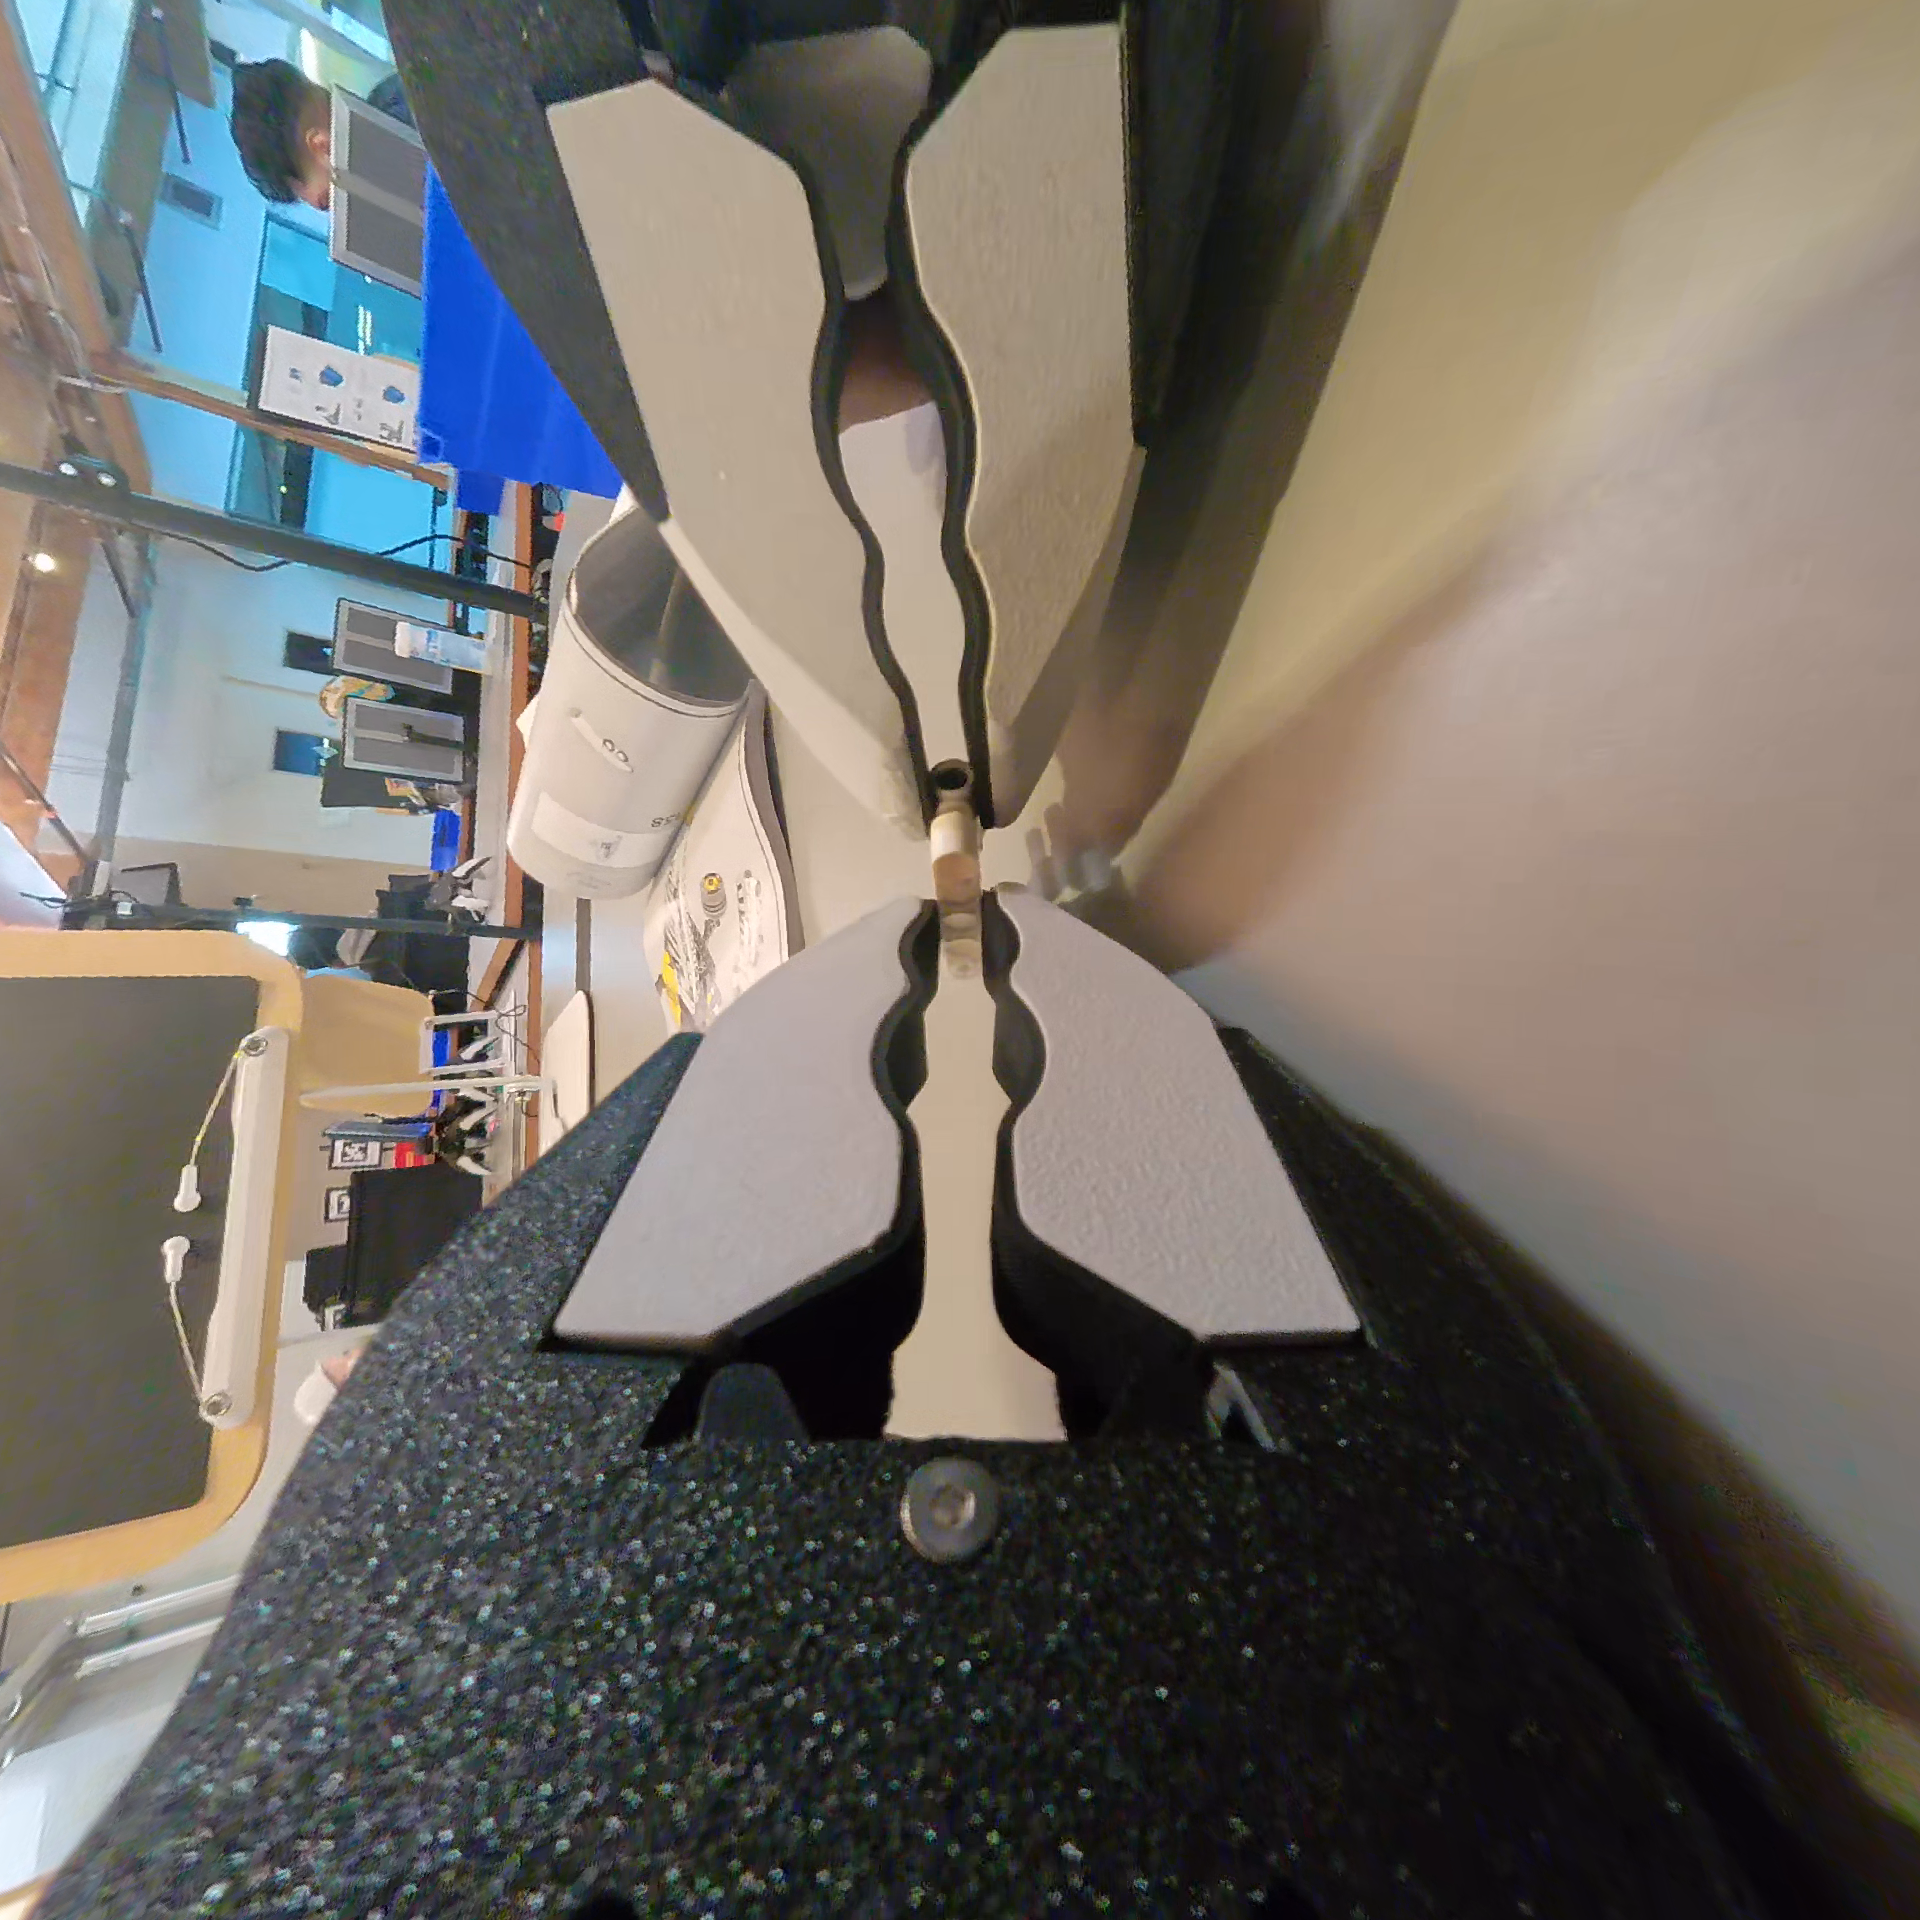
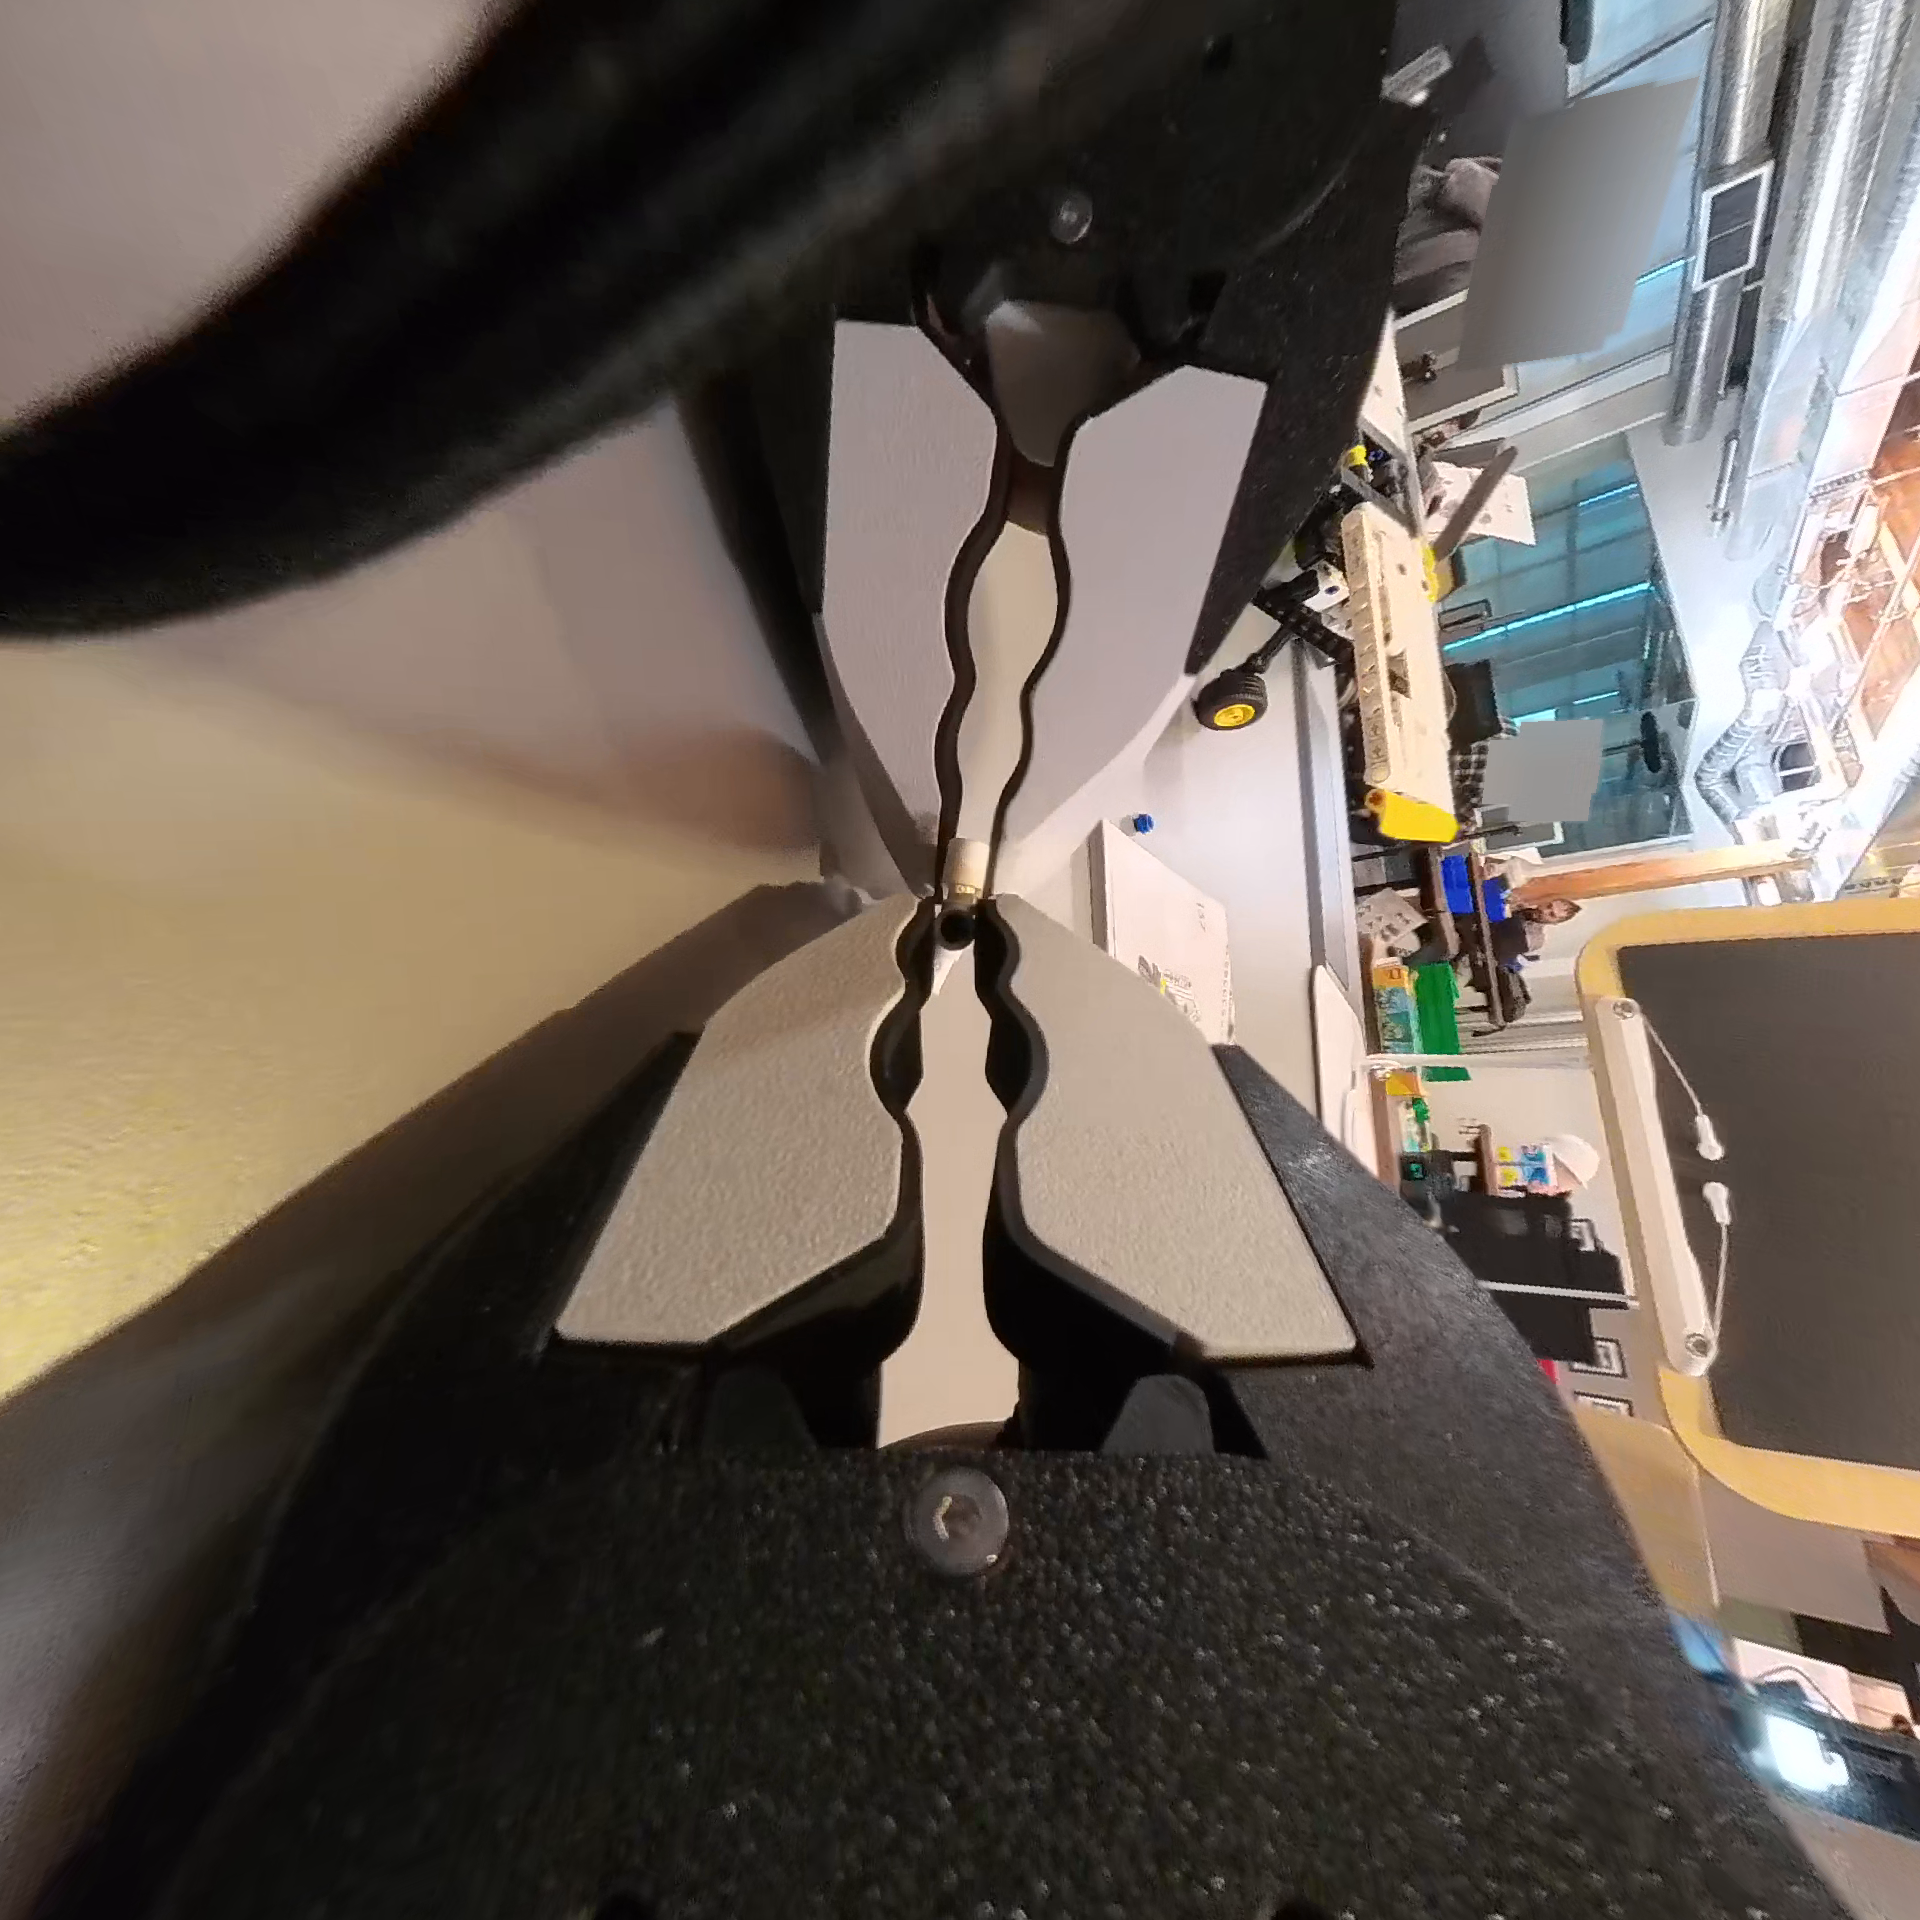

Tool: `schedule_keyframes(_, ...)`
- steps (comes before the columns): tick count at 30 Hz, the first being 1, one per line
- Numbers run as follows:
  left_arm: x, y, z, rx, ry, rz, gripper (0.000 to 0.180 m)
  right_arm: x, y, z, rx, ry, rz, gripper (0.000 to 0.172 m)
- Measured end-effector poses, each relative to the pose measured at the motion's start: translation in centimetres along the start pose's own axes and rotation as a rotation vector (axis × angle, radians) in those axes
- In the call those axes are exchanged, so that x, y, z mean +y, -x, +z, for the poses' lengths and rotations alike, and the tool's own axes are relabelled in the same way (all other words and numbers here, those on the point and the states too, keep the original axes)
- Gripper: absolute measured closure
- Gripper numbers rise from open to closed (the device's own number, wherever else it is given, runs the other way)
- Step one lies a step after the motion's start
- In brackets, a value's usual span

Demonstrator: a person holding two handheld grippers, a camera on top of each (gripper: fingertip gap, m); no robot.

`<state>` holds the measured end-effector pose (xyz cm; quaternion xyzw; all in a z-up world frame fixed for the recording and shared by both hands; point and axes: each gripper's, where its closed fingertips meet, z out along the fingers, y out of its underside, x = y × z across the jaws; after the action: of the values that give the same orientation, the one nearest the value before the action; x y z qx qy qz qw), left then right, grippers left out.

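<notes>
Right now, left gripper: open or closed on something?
Closed. The left gripper pinches one end of a small tan and white pin assembly; the right gripper grips its black far end.

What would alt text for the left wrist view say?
Two grippers meet tip to tip, the left gripper and the right gripper each pinching one end of a small beige and black rod. A white cylindrical container stands behind.

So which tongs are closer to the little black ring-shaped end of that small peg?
Right. The right tongs clamp the black ring end itself; the left tongs grip the peg's tan end, beyond the white sleeve.
</notes>
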<state>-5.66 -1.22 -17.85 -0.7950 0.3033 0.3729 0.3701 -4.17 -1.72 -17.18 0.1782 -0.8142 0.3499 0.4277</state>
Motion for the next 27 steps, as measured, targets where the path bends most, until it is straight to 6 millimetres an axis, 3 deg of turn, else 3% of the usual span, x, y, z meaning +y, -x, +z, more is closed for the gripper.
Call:
schedule_keyframes(10,-0.4,1.6,0.2,-0.145,0.016,0.083,0.155,0.6,-1.1,0.1,0.034,0.052,0.04,0.164)
schedule_keyframes(17,-0.6,2.1,0.6,-0.217,0.048,0.158,0.161,0.7,-1.7,0.1,0.063,0.084,0.06,0.165)
schedule_keyframes(19,-0.5,2.1,0.5,-0.23,0.063,0.176,0.171,0.7,-1.7,0.0,0.067,0.077,0.052,0.164)
schedule_keyframes(27,-1.0,1.3,0.4,-0.186,-0.036,0.19,0.172,0.4,-0.8,-0.5,0.048,0.053,0.012,0.164)
